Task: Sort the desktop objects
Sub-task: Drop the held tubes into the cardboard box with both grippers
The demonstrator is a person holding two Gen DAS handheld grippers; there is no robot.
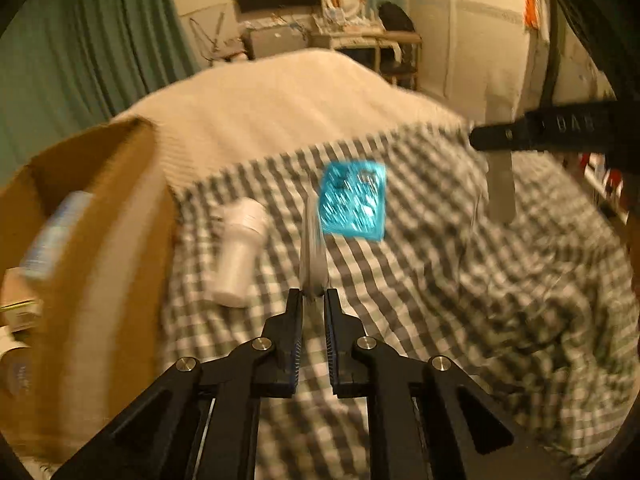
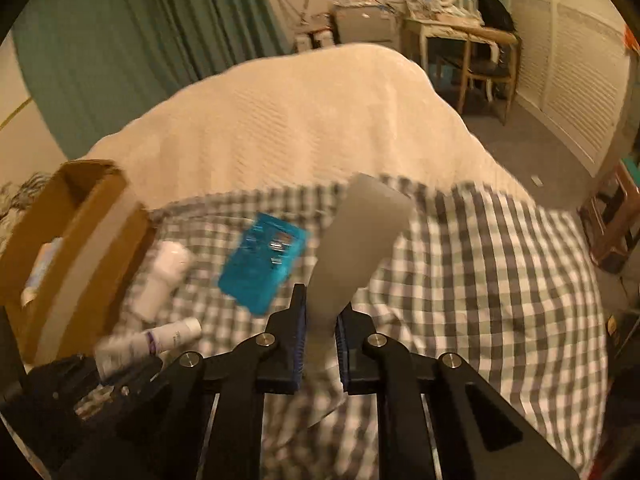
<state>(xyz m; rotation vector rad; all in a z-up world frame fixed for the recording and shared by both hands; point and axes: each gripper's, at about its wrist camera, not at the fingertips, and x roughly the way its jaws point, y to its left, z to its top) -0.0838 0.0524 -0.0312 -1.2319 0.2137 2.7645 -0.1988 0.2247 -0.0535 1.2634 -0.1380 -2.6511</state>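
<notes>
Nearest to me, both claws are already loaded. The left claw [image 1: 314, 294] is pinched on a thin white tube [image 1: 313, 248], held edge-on by its flat crimped end, so it stands out ahead of the fingers; in the right wrist view the same white tube shows at the lower left with a purple band. It looks light and soft-walled, and I'd judge it would squash if squeezed mid-body, so the stiff crimp is the sensible hold. The right claw [image 2: 322, 312] is clamped on the narrow neck of a grey squeeze bottle [image 2: 360, 236], whose wider body fans out beyond the fingertips. It seems smooth plastic and probably slippery, and the neck gives the surest purchase.

A little farther out, on the checked bedspread [image 2: 480, 280], a white bottle [image 2: 164, 276] lies on its side at the left. It is rigid-looking and round, likely to roll, and best taken across its waist. Just right of it lies a blue packet [image 2: 264, 260], flat, glossy and crinkly. It would need picking up by an edge.

At the left, beside the white bottle, stands an open cardboard box [image 2: 76, 224] with a few items already inside, blurred beyond naming. Beyond everything the cream blanket [image 2: 300, 120] covers the far bed.
</notes>
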